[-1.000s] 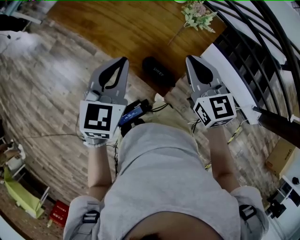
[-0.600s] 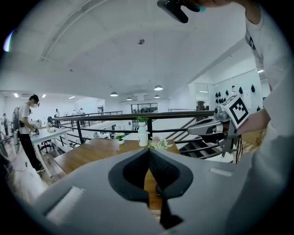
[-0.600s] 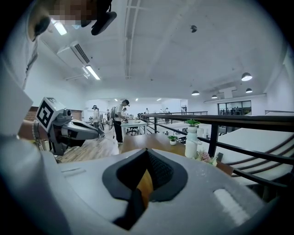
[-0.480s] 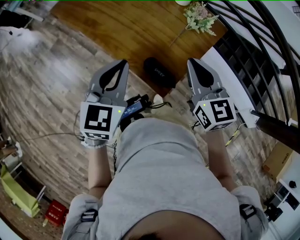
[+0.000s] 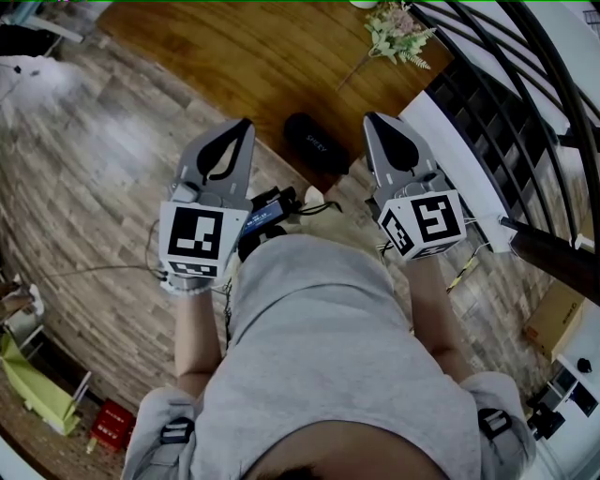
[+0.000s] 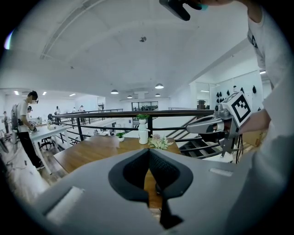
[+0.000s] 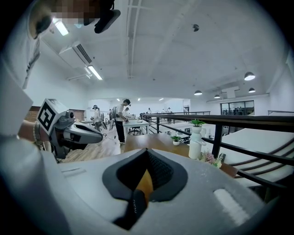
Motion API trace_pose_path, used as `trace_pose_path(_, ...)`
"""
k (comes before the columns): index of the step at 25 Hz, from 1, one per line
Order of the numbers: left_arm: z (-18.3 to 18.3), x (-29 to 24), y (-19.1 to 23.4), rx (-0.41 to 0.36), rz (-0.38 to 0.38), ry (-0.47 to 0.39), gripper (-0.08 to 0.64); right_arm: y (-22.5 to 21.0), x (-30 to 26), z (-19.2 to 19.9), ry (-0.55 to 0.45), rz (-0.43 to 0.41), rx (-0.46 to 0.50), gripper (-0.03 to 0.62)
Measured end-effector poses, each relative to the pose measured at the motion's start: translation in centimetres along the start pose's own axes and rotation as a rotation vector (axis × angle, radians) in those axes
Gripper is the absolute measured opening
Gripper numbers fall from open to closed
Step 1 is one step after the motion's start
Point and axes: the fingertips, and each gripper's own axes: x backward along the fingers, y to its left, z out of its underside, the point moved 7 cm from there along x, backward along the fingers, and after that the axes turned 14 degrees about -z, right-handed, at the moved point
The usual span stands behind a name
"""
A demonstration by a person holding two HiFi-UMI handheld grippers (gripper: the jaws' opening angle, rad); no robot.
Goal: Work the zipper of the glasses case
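The left gripper (image 5: 247, 123) and the right gripper (image 5: 371, 119) are hovering at the near edge of the wooden table (image 5: 225, 47), each with its jaws pressed together and gripping nothing. The black glasses case (image 5: 317, 143) is lying on that edge between the two tips, touching neither. A spray of flowers (image 5: 398, 28) is resting further back on the table near a white vase (image 6: 143, 134), and a dark railing (image 5: 511, 84) is running along the right gripper's side
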Motion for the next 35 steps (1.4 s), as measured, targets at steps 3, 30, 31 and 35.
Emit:
trace_pose_path(3, 0.1, -0.1, 0.0, 0.0, 0.002, 0.003, 0.015, 0.1, -0.1, 0.0, 0.003, -0.004, 0.002, 0.0)
trace_pose_path(30, 0.9, -0.4, 0.1, 0.002, 0.001, 0.022, 0.015, 0.4, -0.4, 0.8, 0.029, -0.01, 0.003, 0.0)
trace_pose_path(31, 1.0, -0.4, 0.0, 0.003, 0.001, 0.022, 0.015, 0.4, -0.5, 0.8, 0.03, -0.01, 0.003, 0.0)
trace_pose_path(35, 1.1, -0.5, 0.0, 0.001, 0.003, 0.022, 0.015, 0.4, -0.6, 0.9, 0.033, -0.012, 0.005, 0.0)
